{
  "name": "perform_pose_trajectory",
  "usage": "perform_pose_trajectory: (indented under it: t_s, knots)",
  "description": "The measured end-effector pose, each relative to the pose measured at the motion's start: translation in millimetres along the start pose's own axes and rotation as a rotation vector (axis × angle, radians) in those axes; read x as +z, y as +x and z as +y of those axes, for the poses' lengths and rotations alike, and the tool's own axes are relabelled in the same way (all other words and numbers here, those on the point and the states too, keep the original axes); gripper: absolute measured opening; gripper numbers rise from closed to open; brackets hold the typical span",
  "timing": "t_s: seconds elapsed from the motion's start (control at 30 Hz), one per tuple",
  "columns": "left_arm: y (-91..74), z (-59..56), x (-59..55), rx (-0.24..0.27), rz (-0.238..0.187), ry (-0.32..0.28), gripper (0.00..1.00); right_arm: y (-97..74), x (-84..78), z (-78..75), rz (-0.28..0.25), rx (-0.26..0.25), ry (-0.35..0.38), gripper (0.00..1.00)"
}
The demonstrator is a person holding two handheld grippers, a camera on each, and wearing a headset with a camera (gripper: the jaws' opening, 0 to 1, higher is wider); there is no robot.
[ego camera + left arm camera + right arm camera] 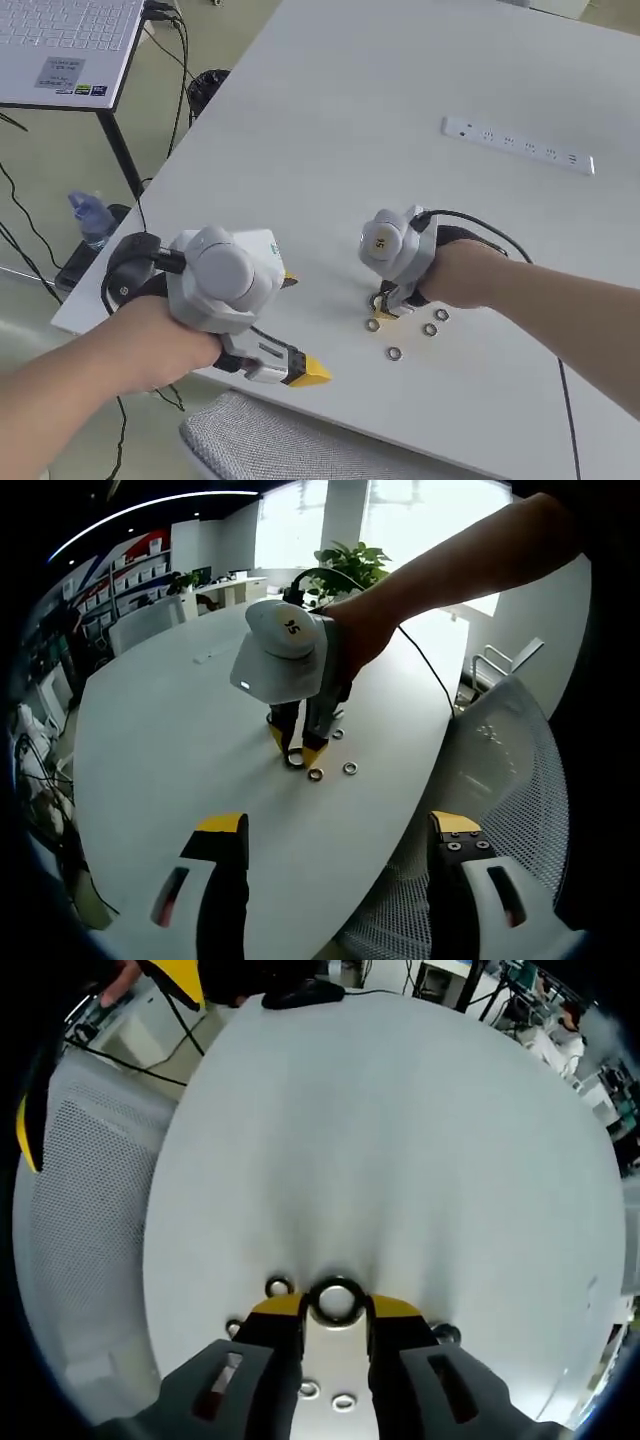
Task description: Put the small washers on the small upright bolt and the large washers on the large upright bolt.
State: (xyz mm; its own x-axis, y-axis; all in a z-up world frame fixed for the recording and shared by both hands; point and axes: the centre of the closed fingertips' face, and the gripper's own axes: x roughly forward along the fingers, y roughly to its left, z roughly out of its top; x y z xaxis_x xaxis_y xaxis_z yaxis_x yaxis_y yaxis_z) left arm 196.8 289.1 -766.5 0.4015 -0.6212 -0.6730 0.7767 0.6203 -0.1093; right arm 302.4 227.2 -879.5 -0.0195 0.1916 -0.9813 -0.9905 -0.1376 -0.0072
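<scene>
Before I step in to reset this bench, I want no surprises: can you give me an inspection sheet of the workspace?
Surface: white table.
Job's things: large washer on the table; smaller washers loose beside it.
Clutter: power strip at the far side.
Grippers: right hand-held gripper shut on the large washer; left hand-held gripper open over the near edge.
Cables: a black cable trails from the right hand-held gripper; other cables hang beside the laptop.
Surroundings: laptop, water bottle, mesh chair.

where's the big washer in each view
head view: big washer lower centre-right, under the right gripper.
left gripper view: big washer at centre, at that gripper's tips.
right gripper view: big washer bottom centre, between its yellow tips.
shared landmark: small washers beside it.
</scene>
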Motion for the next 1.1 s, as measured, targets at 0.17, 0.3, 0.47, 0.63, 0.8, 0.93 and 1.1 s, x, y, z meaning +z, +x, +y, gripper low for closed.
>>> perform_pose_trajectory:
  t_s: [0.17,0.3,0.47,0.63,0.8,0.93,1.1]
  knots:
    - [-0.4,0.7,0.6,0.003,-0.007,-0.003,0.72,0.1,0.7,0.9,0.026,-0.010,-0.009,0.24]
    - [0.1,1.0,-0.6,0.005,-0.004,-0.004,0.72,0.2,-0.3,-0.9,0.024,-0.009,0.009,0.22]
    - [0.6,0.8,-0.4,0.005,-0.004,-0.010,0.71,-0.5,-1.0,-1.6,-0.009,-0.009,0.038,0.20]
    - [-2.0,2.2,2.8,0.010,-0.008,-0.010,0.71,-0.7,-1.5,-1.9,-0.026,0.006,0.050,0.20]
    - [-3.9,5.3,4.5,0.018,-0.007,-0.004,0.71,-1.2,-2.4,0.1,-0.016,0.018,0.063,0.20]
    - [-4.2,5.7,4.3,0.020,-0.008,-0.004,0.71,-3.1,-8.7,-2.2,-0.005,0.028,0.098,0.20]
    - [-4.0,4.2,2.6,0.019,-0.008,-0.002,0.71,-10.7,-15.6,-3.2,-0.008,0.030,0.119,0.20]
